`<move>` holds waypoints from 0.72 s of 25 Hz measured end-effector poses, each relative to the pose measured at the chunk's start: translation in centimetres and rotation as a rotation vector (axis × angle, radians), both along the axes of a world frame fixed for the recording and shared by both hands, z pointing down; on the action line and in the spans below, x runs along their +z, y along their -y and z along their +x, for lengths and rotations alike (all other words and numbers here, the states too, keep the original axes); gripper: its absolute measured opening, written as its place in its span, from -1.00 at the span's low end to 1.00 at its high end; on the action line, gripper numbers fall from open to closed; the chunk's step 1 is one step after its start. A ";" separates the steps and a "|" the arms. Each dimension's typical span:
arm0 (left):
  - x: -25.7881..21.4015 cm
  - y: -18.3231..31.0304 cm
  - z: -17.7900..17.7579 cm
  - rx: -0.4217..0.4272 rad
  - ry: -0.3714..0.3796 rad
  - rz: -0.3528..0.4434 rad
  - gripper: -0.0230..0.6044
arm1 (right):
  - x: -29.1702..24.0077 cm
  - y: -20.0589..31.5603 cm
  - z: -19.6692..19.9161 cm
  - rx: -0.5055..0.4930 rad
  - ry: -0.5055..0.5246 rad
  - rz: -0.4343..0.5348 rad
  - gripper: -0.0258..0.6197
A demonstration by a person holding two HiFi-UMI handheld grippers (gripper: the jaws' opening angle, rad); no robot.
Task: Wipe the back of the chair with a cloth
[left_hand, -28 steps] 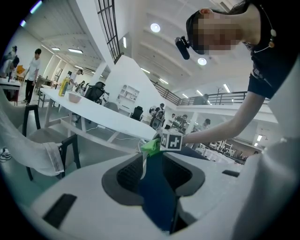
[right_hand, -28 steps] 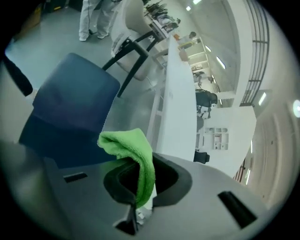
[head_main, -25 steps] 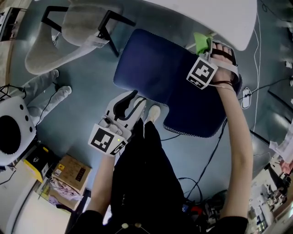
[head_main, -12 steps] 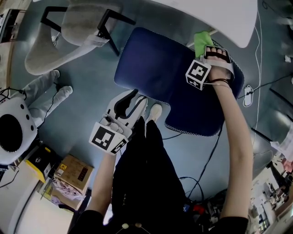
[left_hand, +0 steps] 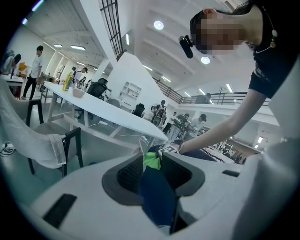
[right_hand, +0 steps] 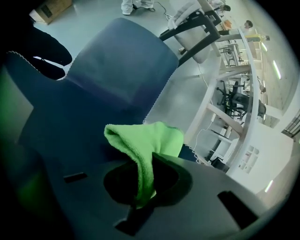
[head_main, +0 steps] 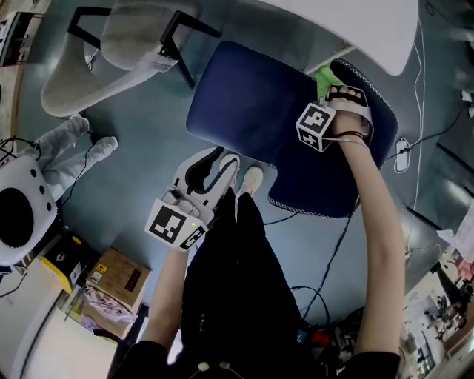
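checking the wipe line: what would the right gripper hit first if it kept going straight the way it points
The chair: the right gripper points its cloth at the blue surface, close ahead, though whether they touch is unclear.

White table up top, cardboard box (lower left) on the floor.

Big open-plan workplace: long white desk, office chairs, railed mezzanine overhead (people standing about).
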State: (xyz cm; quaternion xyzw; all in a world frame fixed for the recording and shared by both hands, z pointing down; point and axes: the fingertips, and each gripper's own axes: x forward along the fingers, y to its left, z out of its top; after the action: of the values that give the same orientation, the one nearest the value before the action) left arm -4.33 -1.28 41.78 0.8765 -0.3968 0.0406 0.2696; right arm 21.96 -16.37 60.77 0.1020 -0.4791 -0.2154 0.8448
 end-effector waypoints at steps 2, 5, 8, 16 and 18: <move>0.0 0.0 0.1 0.002 -0.001 0.001 -0.51 | 0.3 -0.7 0.0 -0.004 -0.012 -0.023 -0.86; -0.1 -0.1 0.5 0.009 -0.004 0.006 -0.51 | 0.7 -1.7 0.0 0.002 -0.023 -0.053 -0.86; -0.2 -0.2 0.5 0.014 -0.004 0.007 -0.51 | 1.1 -3.3 -0.5 0.079 0.007 -0.110 -0.86; -0.1 -0.8 0.1 0.017 -0.007 0.001 -0.51 | 2.4 -8.5 -0.4 0.081 -0.073 -0.243 -0.86; 0.1 -0.9 -0.1 0.011 -0.008 -0.002 -0.51 | 2.4 -9.1 -0.6 0.111 -0.059 -0.260 -0.86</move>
State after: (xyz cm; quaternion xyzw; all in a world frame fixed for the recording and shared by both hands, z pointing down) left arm -4.42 -0.37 41.83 0.8785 -0.3909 0.0388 0.2717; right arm 21.38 -7.27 63.14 0.0118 -0.4713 -0.1075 0.8753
